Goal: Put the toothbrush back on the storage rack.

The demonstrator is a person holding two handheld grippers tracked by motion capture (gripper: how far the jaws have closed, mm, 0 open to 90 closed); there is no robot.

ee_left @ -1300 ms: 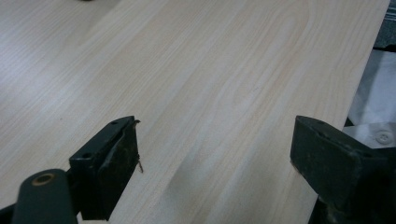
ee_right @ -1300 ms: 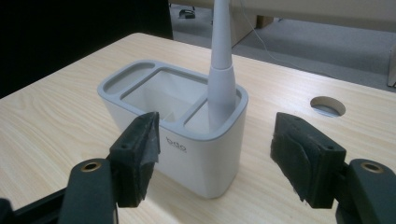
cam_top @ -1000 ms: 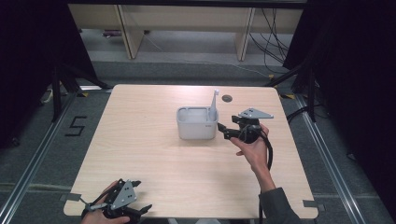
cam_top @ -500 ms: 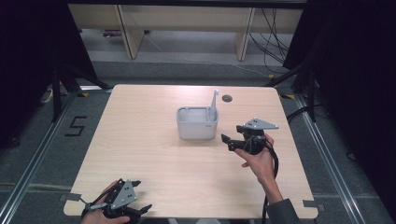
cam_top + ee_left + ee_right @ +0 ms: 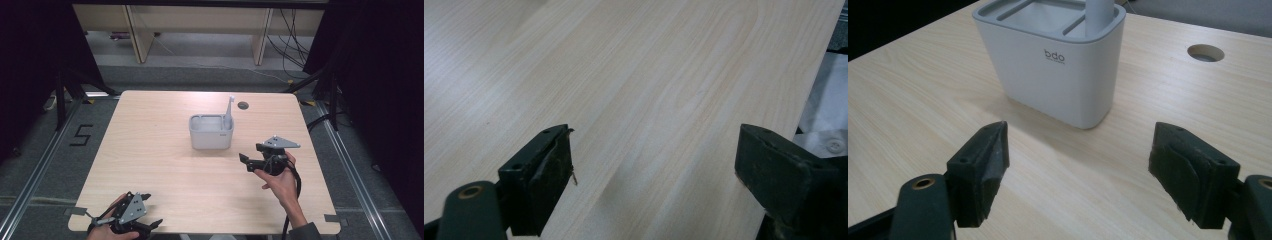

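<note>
Pulling back from the white holder (image 5: 211, 132), my right gripper (image 5: 245, 161) had come away toward the lower right of the high view, down near the tabletop, where a sec ago it sat right at the holder's right side. Jaws had just been opening wider and stood spread w/ nothing between them; in the right gripper view they framed bare wood, the holder (image 5: 1053, 60) upright a bit ahead, apart from both pads.

Holder stood mid-table, just above centre of the high view, w/ a pale upright stick-like utensil (image 5: 229, 107) standing in its right-hand compartment, top poking above the rim. Couldn't tell what kind of utensil it was. The cable hole (image 5: 243, 105) lay just beyond it, upper right.

My read: the drop-off was done, utensil parked in the holder, and the right hand was simply clearing out, so nothing was left to nudge or knock over so long as I kept backing off.

Left gripper (image 5: 142, 225) lay at the bottom-left edge of the table (image 5: 150, 150), same spot as before, jaws wide apart and empty over plain wood (image 5: 649, 100).
</note>
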